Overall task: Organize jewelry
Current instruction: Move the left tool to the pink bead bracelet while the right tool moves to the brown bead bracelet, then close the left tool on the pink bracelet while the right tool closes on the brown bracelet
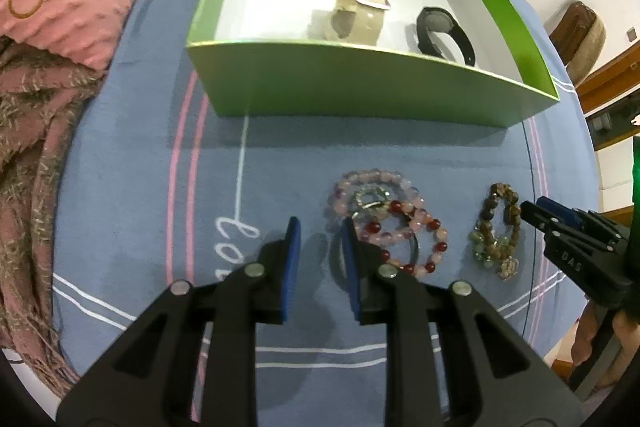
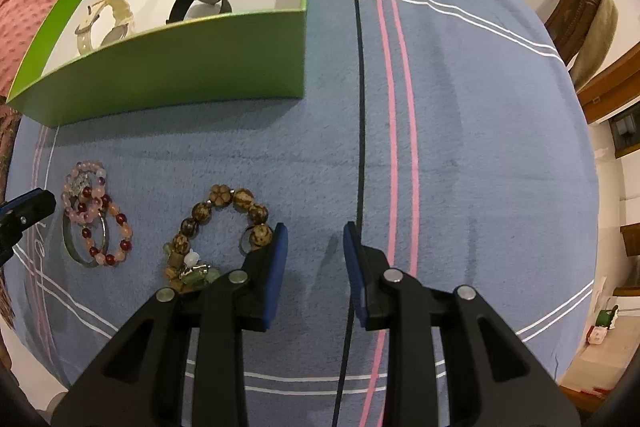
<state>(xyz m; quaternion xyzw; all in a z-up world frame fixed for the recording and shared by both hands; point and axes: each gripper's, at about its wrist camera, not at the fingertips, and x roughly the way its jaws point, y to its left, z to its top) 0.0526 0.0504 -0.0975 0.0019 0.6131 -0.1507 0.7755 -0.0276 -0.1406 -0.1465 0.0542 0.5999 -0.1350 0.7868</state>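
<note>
Pink-and-red bead bracelets (image 1: 386, 217) heaped on blue blanket (image 1: 280, 163), just right of my left claw (image 1: 320, 227), jaws open, empty. Brown bead bracelet (image 2: 218, 227) just left of my right claw (image 2: 316, 233), open, empty. Green box (image 1: 360, 87) beyond holds two watches.
</note>
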